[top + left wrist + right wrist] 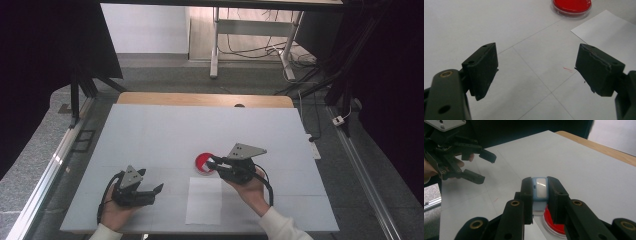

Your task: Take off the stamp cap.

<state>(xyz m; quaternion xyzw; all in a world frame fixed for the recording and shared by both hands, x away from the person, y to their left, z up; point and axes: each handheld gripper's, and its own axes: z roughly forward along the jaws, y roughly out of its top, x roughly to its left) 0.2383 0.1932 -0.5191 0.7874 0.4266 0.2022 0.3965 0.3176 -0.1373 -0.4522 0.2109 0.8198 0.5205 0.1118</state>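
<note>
the right gripper [540,192] pinches a small pale-blue block with a white face [541,187] between its pads, just above the red round dish [204,162] that sits near the middle of the table [150,130], a little toward the near edge; the dish is a clear shallow thing filled with red, and the white sheet of paper [205,200] lies just beside it toward the near edge; what the block is i cannot tell for sure; to do this step well, i judge the block should be kept level and squarely over the dish, lowered slowly without tilting, and the grip kept firm until it is where it belongs, since a slip would drop it into the red; the right hand [252,187] comes in from the near edge, its gripper angled toward the far left and reaching over the dish; the left gripper [150,192] rests low near the near left corner, its jaws spread wide with nothing between them, pointing toward the sheet and well apart from the dish
</note>
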